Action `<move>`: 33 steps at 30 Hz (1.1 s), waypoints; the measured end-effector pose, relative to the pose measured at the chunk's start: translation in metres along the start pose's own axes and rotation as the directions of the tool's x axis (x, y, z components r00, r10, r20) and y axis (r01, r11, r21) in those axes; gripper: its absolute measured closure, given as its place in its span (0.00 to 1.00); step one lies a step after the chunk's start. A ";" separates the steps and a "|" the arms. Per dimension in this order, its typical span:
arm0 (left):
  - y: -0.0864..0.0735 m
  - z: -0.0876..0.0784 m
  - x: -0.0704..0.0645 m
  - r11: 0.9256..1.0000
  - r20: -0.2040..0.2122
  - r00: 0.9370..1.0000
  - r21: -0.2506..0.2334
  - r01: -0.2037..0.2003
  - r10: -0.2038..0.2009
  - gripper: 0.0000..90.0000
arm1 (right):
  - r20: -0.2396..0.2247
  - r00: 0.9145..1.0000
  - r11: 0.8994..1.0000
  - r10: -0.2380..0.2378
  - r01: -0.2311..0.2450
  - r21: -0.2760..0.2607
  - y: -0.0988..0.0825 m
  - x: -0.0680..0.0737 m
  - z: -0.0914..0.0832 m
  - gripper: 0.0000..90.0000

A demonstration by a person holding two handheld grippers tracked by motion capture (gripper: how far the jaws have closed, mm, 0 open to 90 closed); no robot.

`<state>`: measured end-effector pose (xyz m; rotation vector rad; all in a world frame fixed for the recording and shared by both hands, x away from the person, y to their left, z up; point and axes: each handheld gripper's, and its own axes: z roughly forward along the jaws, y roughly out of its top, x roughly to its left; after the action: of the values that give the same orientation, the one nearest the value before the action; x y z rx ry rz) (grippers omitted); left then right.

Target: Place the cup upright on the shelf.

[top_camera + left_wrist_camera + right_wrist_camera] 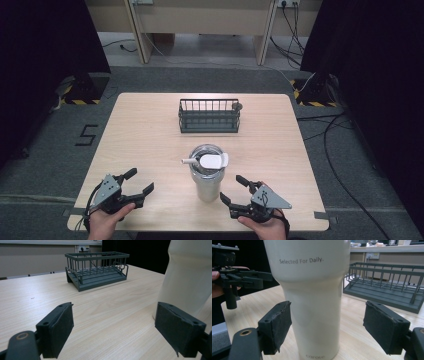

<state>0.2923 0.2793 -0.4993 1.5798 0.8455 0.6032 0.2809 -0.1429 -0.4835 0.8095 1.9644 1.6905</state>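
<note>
Left gripper near desk's front-left corner, fingers apart, empty: keep it clear. Tumbler upright mid-desk toward front edge. Right gripper fingers apart beside it: square up, clamp low on body.

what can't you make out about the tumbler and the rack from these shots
- Tumbler contents: in the high view its lid and white flap cover the opening.
- Tumbler top: in the right gripper view the upper edge cuts it off; in the left gripper view the right edge crops it.
- Small dark thing at the rack's far right corner: too small in the high view to identify.
- Rack's right end: cut off by the right gripper view's edge.
</note>
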 end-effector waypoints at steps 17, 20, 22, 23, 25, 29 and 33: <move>0.000 0.000 0.001 1.000 0.003 1.000 0.000 0.007 -0.007 0.16 | -0.030 1.000 1.000 -0.003 0.004 0.023 0.000 0.002 0.030 0.20; 0.000 0.001 0.001 1.000 0.004 1.000 0.000 0.006 -0.006 0.16 | -0.031 1.000 1.000 -0.004 0.005 0.021 -0.001 0.002 0.034 0.19; 0.000 0.001 0.001 1.000 0.004 1.000 -0.002 0.007 -0.007 0.16 | -0.037 0.999 1.000 -0.004 0.005 0.021 -0.001 0.002 0.037 0.18; 0.000 0.001 0.001 1.000 0.004 1.000 -0.003 0.008 -0.008 0.16 | -0.038 0.999 1.000 -0.006 0.007 0.026 -0.002 0.003 0.038 0.17; 0.000 0.000 0.001 1.000 0.003 1.000 -0.003 0.009 -0.009 0.16 | -0.045 0.999 1.000 -0.010 0.011 0.027 -0.002 0.004 0.041 0.17; 0.000 0.000 0.001 1.000 0.002 1.000 -0.003 0.009 -0.009 0.16 | -0.053 0.998 0.999 -0.024 0.026 0.031 -0.002 0.006 0.047 0.16; 0.000 0.000 0.001 1.000 0.003 1.000 -0.005 0.011 -0.011 0.16 | -0.057 0.998 0.999 -0.036 0.038 0.033 -0.001 0.008 0.056 0.13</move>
<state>0.2933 0.2800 -0.4993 1.5699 0.8499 0.5947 0.3120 -0.0963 -0.4933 0.7404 2.0387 1.6797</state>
